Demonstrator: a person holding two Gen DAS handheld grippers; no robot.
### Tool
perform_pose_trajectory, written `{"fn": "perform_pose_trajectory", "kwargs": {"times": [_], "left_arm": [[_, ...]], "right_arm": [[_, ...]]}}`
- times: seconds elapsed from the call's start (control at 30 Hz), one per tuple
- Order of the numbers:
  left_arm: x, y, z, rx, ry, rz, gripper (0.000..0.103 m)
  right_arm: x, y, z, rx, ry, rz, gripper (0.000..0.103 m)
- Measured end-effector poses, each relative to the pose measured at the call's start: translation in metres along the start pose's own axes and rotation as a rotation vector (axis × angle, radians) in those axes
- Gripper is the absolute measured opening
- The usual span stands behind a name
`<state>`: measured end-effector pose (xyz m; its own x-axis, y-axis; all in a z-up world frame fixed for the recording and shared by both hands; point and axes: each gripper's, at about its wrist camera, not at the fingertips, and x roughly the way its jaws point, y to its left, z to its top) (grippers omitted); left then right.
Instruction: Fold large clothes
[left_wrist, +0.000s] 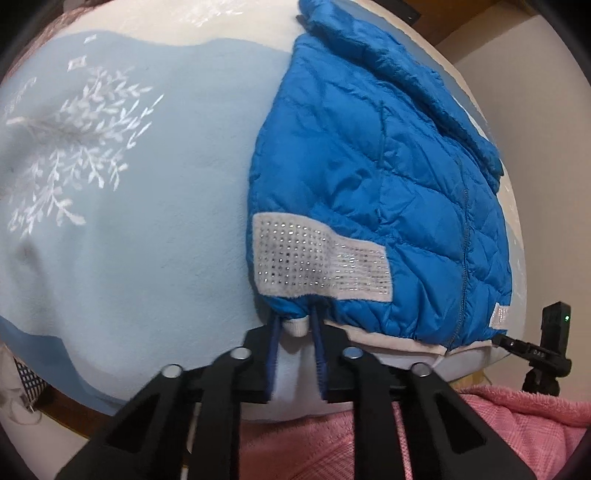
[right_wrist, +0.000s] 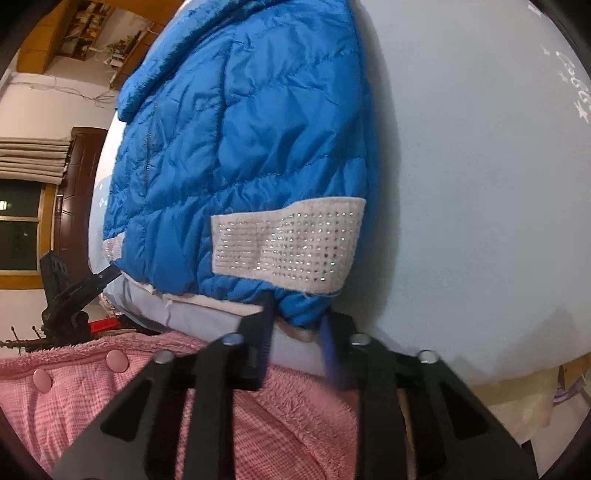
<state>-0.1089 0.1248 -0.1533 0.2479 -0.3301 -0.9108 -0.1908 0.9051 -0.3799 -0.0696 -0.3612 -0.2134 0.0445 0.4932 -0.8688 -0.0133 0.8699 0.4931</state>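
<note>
as the jacket (left_wrist: 376, 177) lay on the bed (left_wrist: 147, 221), long axis running away from both grippers, left fingers (left_wrist: 275, 332) straddled its near hem corner, half open; right fingers (right_wrist: 267, 314) likewise, equally near; grip uncertain.

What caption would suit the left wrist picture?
Left gripper open at the hem of a blue quilted jacket lying on a pale blue bedspread.

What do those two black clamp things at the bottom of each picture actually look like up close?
Both are alike. The left tool and the right tool are matte black plastic, with angular struts that have open cut-outs, four round silver pins across the top, and two thin blue fingers. No cables or markings show on them.
</note>
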Motion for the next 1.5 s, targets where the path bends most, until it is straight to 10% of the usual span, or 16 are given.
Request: {"fn": "perform_pose_trajectory", "kwargs": {"times": [0.67,1.5], "left_arm": [[-0.08,-0.076,0.106,0.196,-0.287,-0.08,0.007],[0.054,-0.097,0.305,0.176,-0.216,0.11,0.007]], "right_arm": [[-0.107,0.052,0.086,-0.125,-0.231,0.113,0.008],[-0.041,0.009,0.314,0.029,-0.138,0.046,0.008]]}}
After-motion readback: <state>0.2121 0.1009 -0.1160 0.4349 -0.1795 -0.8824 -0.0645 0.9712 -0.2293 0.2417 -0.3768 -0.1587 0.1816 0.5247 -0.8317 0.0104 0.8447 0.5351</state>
